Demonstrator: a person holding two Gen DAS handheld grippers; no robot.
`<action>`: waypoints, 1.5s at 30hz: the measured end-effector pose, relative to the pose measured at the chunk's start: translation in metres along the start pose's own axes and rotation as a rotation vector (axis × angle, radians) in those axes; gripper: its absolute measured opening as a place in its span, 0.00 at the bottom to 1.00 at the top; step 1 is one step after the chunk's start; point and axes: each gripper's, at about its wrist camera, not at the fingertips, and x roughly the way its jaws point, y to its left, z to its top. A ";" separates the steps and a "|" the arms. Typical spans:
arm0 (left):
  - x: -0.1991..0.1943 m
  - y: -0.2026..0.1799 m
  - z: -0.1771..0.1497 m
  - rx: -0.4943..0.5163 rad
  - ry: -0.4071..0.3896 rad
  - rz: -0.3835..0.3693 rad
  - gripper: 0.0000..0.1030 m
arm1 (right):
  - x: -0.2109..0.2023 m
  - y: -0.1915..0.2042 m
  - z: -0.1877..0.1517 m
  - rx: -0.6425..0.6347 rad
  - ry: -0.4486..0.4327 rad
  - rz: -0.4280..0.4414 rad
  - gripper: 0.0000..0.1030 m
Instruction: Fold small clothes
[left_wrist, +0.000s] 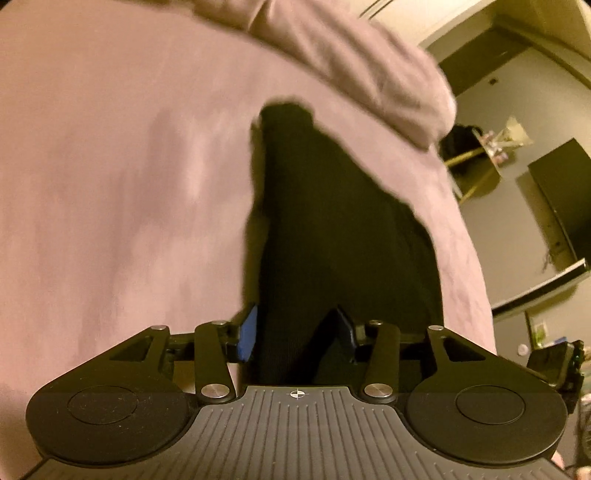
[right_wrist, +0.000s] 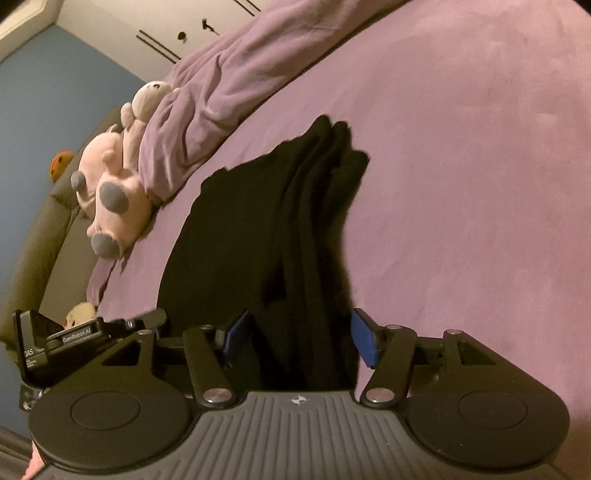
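Note:
A black garment (left_wrist: 332, 229) lies stretched out on the purple bed sheet (left_wrist: 122, 184). In the left wrist view, my left gripper (left_wrist: 297, 334) has its blue-padded jaws apart, with the garment's near end between them. In the right wrist view, the same black garment (right_wrist: 273, 236) shows lengthwise folds. My right gripper (right_wrist: 301, 341) is open, with its pads either side of the garment's near end. The cloth hides part of each gripper's inner pads. The other gripper (right_wrist: 74, 339) shows at the left edge.
A bunched purple blanket (right_wrist: 221, 85) lies along the far side of the bed, also seen in the left wrist view (left_wrist: 354, 62). Pink plush toys (right_wrist: 114, 184) lie beside it. The bed edge drops at right (left_wrist: 469, 236) toward a dark TV (left_wrist: 561, 199) and furniture.

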 end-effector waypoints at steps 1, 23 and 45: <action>0.002 -0.001 -0.003 -0.001 0.020 -0.009 0.47 | 0.002 0.005 -0.002 -0.021 -0.004 -0.019 0.58; -0.028 -0.037 0.002 0.140 -0.175 0.322 0.54 | -0.021 0.078 -0.013 -0.277 -0.210 -0.330 0.33; 0.019 -0.079 -0.011 0.313 -0.080 0.475 0.61 | 0.033 0.110 -0.029 -0.560 -0.188 -0.503 0.26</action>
